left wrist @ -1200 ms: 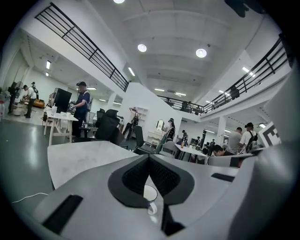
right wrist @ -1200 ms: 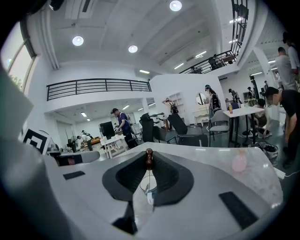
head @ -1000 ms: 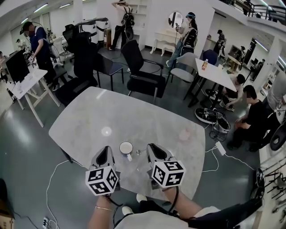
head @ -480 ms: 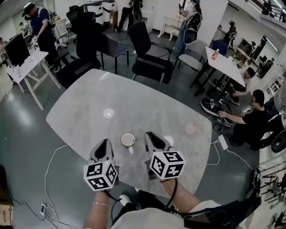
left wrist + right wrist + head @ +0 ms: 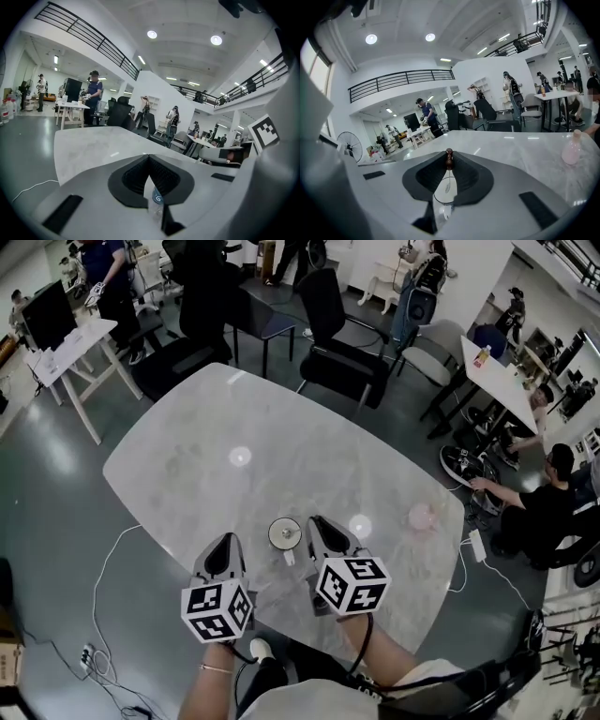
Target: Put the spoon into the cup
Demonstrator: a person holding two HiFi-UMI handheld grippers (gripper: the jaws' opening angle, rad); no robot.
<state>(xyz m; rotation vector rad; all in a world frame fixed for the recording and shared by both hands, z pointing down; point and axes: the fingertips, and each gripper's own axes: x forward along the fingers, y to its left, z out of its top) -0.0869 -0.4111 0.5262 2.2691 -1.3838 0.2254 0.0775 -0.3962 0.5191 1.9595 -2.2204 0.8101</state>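
A white cup (image 5: 285,533) stands on the pale marble table (image 5: 216,437) near its front edge, its handle turned toward me. My right gripper (image 5: 317,526) sits just right of the cup, shut on the spoon. In the right gripper view the spoon's brown knobbed end (image 5: 449,158) pokes out at the jaw tips, and a thin stem runs back down the gap. The left gripper (image 5: 223,554) hangs left of the cup and apart from it. Its jaws meet at the tips (image 5: 149,157) with nothing between them. Neither gripper view shows the cup.
A small pink object (image 5: 422,517) stands on the table's right side, also seen in the right gripper view (image 5: 571,151). Black chairs (image 5: 352,367) crowd the far edge. Cables (image 5: 112,606) trail on the floor at the left. People stand and sit around the room.
Both grippers have sunk toward the table. The right gripper with the spoon has closed in on the cup. My head view has tilted, showing more of the table.
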